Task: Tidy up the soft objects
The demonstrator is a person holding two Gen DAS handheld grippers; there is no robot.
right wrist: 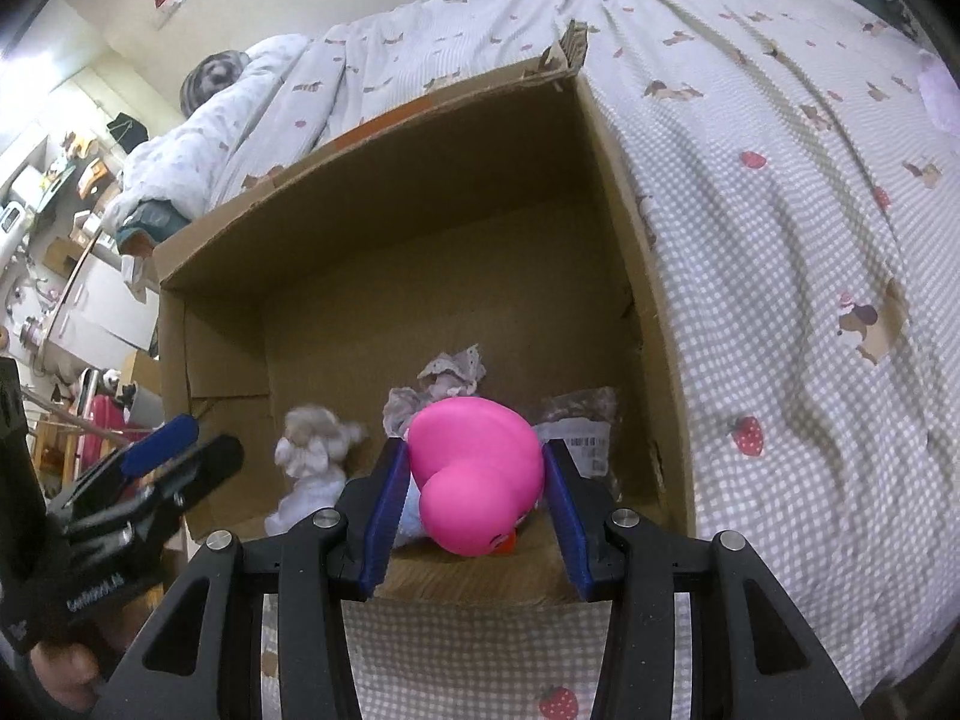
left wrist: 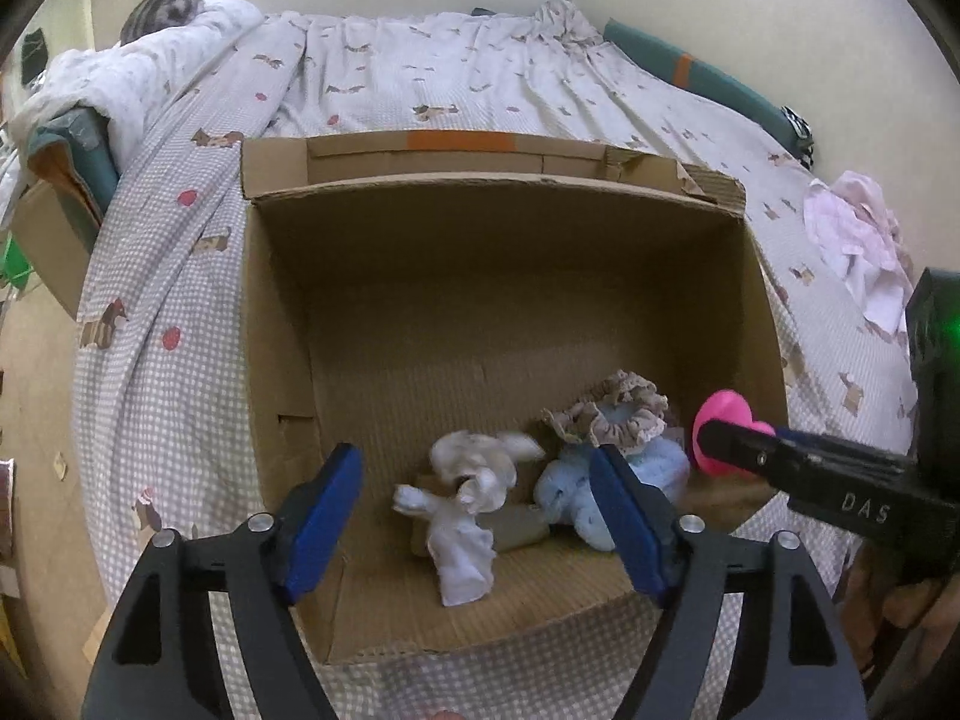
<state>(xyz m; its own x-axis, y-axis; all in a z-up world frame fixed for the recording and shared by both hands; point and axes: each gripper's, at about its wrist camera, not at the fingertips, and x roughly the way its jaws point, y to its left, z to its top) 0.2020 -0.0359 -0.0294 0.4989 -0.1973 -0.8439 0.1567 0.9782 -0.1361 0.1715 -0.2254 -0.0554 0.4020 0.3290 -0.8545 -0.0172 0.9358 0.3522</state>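
Bed: checked sheet (left wrist: 180, 276) printed with dogs and strawberries, wrinkled, soft underfoot for the box (left wrist: 762, 276) that sits on it.
Left gripper (left wrist: 477, 525): nearest the lens; blue-padded fingers spread wide and holding nothing, poised over the box's near edge.
Right gripper (right wrist: 474, 504): fingers pinching the duck (right wrist: 480, 468) by its sides, just above the box's near right corner.
Duck: smooth, glossy pink, rounded body and head, a bit of orange beak showing underneath; looks like squashy rubber or vinyl. Not yet released.
White cloth (left wrist: 465, 516): crumpled, thin knit, lying on the box floor near the front.
Blue plush (left wrist: 600, 480): fuzzy, lumpy, beside the white cloth and touching it or nearly so.
Scrunchie (left wrist: 612, 414): beige, ruffled with a lace edge, resting on top of the blue plush.
Packet (right wrist: 585, 432): clear crinkly plastic with a printed label, against the right wall behind the duck.
Box: plain corrugated cardboard, open top, torn far flap; most of the floor is bare.
Pink clothes (left wrist: 858, 240): loose rumpled heap on the sheet, well apart from the box to the right.
Progress: several soft items appear stowed; the duck is about to join them, and the pink heap likely remains.
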